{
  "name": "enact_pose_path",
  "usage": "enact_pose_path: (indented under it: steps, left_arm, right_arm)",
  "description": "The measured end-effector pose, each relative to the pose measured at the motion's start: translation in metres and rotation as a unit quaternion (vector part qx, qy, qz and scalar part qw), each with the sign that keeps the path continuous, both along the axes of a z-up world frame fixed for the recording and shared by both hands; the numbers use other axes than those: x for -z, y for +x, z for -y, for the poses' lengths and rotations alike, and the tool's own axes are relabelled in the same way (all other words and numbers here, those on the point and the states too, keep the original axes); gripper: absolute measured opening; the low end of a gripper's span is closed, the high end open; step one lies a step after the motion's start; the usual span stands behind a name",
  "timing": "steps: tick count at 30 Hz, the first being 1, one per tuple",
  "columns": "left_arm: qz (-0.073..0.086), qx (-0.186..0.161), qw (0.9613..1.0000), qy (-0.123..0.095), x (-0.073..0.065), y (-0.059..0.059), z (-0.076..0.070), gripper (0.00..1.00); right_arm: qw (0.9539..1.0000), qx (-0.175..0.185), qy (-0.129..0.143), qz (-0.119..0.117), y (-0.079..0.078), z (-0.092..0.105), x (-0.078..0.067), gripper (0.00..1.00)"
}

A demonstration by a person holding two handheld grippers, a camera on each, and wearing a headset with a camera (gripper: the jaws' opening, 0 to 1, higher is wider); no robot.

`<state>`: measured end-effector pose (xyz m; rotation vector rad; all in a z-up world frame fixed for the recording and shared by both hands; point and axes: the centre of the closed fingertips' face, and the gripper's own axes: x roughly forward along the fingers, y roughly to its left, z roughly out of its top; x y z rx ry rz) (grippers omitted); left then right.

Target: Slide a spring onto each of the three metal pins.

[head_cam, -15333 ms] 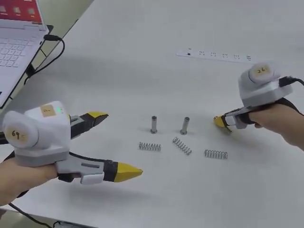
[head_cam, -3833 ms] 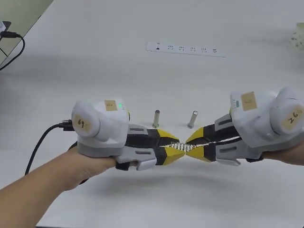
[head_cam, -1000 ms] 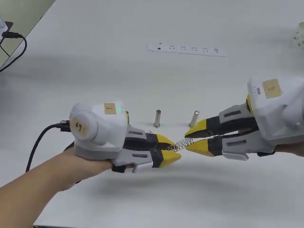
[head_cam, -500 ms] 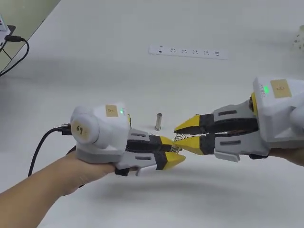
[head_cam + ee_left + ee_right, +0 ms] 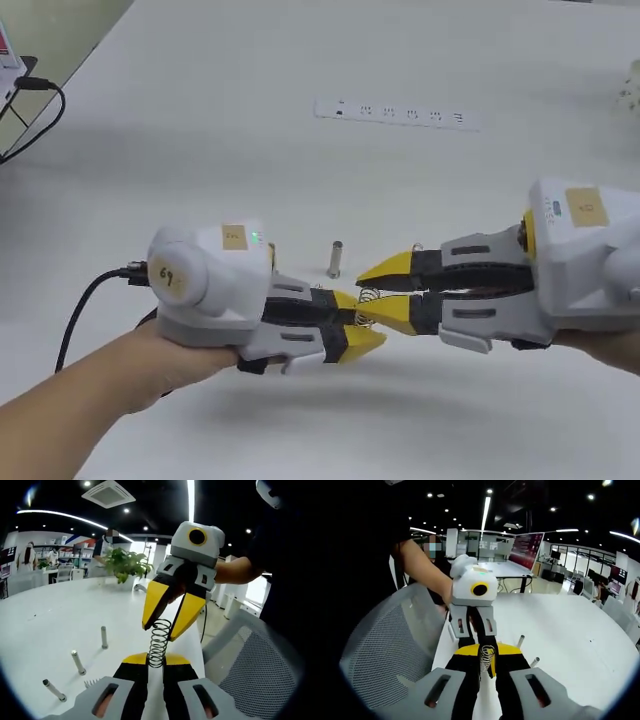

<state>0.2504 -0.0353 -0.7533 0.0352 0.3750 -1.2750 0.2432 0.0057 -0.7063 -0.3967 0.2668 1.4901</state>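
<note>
1. Left gripper [image 5: 156,659] pinches one end of the spring [image 5: 159,642] above the white surface [image 5: 250,150].
2. Right gripper [image 5: 488,655] flanks the other end; grip cannot be told.
3. Three metal pins [image 5: 104,637] stand there; open-plan office behind.

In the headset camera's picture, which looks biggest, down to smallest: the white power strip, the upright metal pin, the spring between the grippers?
1. Power strip: largest, though farthest away.
2. Upright pin.
3. Spring: smallest, but the jaws hide part of it, so its place below the pin is unsure.
</note>
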Motion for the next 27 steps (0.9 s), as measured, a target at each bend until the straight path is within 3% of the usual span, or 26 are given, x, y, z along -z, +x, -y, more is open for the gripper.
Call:
enact_pose_path:
  steps: [8,16,27]
  left_arm:
    - [-0.002,-0.001,1.0,0.0,0.0004,-0.0007,0.0001,0.02]
    - [-0.005,-0.007,1.0,0.001,0.0007,0.0002,-0.0018,0.03]
    - [-0.007,-0.011,0.9999,-0.002,-0.001,0.0005,0.0,0.03]
  right_arm:
    - [0.9999,-0.01,0.002,0.012,-0.0003,-0.0018,-0.0001,0.07]
    - [0.9998,-0.005,0.016,0.007,0.0013,-0.0022,-0.0001,0.07]
    - [0.9999,-0.007,0.009,0.012,0.0028,-0.0015,-0.0019,0.07]
